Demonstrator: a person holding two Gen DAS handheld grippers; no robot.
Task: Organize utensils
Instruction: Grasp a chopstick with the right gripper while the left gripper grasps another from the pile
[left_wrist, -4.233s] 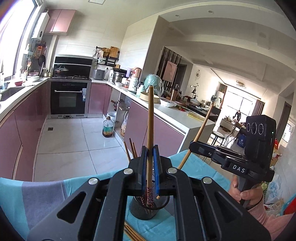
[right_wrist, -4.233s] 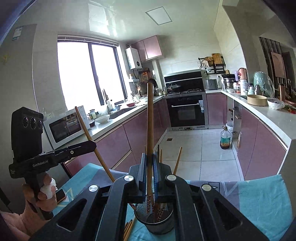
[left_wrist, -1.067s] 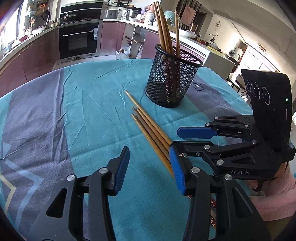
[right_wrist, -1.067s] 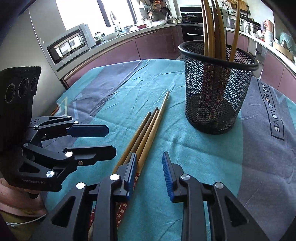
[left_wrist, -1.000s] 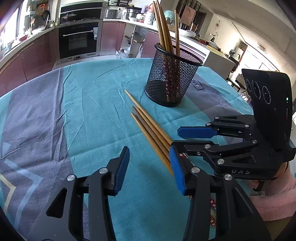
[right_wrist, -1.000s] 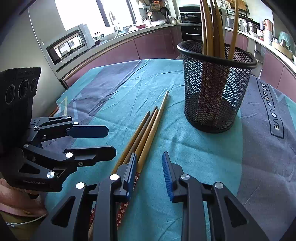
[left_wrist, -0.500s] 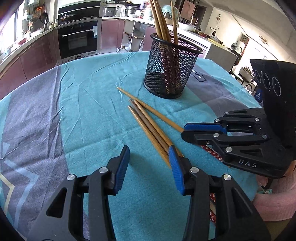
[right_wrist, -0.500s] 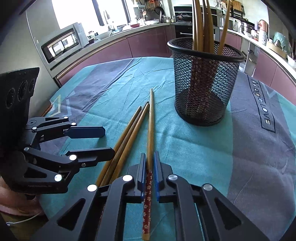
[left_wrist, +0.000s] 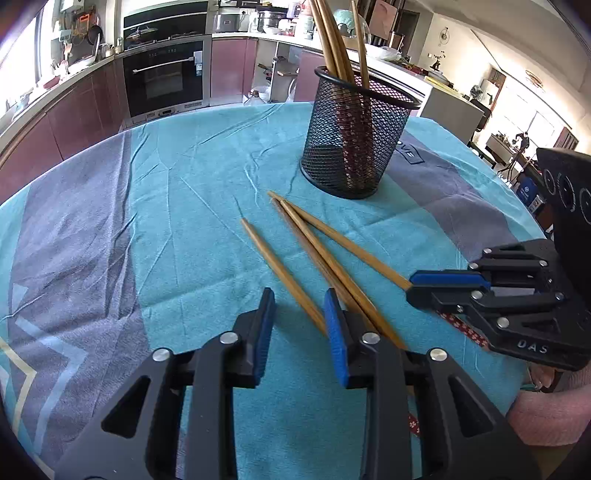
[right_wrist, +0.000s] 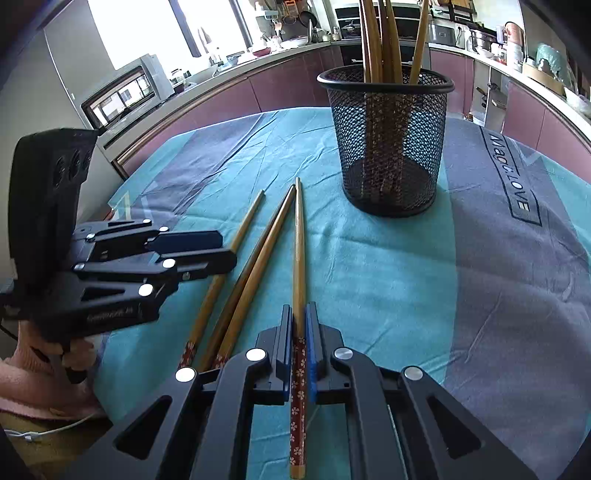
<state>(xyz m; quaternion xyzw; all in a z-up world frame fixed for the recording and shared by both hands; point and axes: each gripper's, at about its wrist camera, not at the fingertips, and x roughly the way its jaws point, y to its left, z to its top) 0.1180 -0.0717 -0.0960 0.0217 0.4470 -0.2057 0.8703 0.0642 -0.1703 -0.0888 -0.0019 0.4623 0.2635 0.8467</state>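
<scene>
Chopstick (right_wrist: 298, 258) tip toward mesh holder (right_wrist: 388, 147)

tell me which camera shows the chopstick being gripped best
The right wrist view: the chopstick runs straight out between the shut fingers of the right hand-held gripper, its flowered end in sight. The left wrist view shows it from the side, its end behind the gripper.

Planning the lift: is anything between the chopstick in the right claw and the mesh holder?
Nothing visible. The right claw is shut on one chopstick; only bare tablecloth lies up to the mesh holder. Three loose chopsticks lie off to its left.
</scene>
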